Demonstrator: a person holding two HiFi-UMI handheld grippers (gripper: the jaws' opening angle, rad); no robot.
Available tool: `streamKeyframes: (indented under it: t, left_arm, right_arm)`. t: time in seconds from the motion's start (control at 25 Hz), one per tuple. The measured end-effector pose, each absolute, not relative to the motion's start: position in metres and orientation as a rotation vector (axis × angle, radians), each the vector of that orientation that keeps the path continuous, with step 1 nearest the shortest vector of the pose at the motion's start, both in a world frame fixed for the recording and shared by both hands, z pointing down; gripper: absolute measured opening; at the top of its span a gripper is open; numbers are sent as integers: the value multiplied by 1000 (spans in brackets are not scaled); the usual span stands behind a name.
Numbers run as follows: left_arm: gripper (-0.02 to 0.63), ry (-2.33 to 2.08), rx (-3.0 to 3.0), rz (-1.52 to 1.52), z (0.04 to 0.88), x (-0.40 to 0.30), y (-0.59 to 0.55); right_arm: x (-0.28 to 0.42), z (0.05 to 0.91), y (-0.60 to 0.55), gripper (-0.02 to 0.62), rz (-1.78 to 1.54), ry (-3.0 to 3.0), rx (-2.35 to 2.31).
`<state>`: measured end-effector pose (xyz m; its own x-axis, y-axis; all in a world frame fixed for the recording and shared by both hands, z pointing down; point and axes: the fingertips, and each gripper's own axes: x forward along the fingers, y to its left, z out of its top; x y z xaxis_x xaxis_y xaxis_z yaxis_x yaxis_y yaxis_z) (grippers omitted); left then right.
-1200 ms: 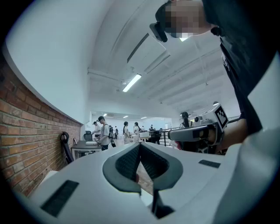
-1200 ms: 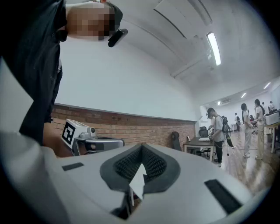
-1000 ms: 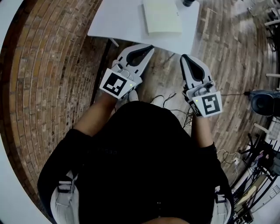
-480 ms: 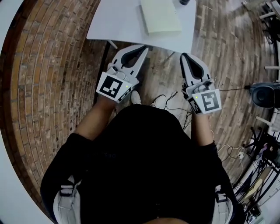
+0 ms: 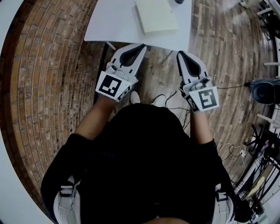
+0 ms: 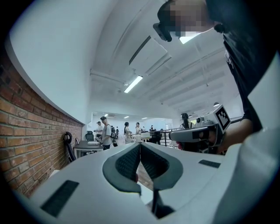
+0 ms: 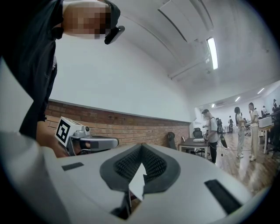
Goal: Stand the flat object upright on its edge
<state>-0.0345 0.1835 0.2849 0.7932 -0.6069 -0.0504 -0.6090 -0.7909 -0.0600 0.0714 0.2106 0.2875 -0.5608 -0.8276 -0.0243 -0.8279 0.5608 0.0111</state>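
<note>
A pale yellow flat pad [image 5: 156,16] lies flat on the white table [image 5: 113,22] at the top of the head view. Both grippers hang over the brick floor, just short of the table's near edge. My left gripper [image 5: 141,45] points up toward the table, jaws shut and empty. My right gripper [image 5: 180,54] points the same way, also shut with nothing in it. In the left gripper view the closed tips [image 6: 139,144] face the room, with the right gripper [image 6: 205,131] beside them. The right gripper view shows its closed tips [image 7: 141,146] and the left gripper [image 7: 85,140].
A dark round object [image 5: 178,1] sits at the table's far edge. Cables [image 5: 168,100] trail on the floor below the grippers. A black speaker-like device [image 5: 266,91] stands at the right. Several people [image 6: 105,133] stand far off by desks.
The table and pad have slid slightly up and left in the head view. Both grippers stay shut and have crept a little toward the table edge.
</note>
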Motion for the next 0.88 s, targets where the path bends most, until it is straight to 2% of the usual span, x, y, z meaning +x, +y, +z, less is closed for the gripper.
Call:
streamKeyframes:
  t: [0.6,0.88]
  left_arm:
    - [20,1083,-2864,-6,289,9,190]
    - [20,1128,-2854,-19,295,8,182]
  right_arm:
    - [109,294,214,8,49,2809,-1374]
    - [106,302,202,8,14,2837,-1328]
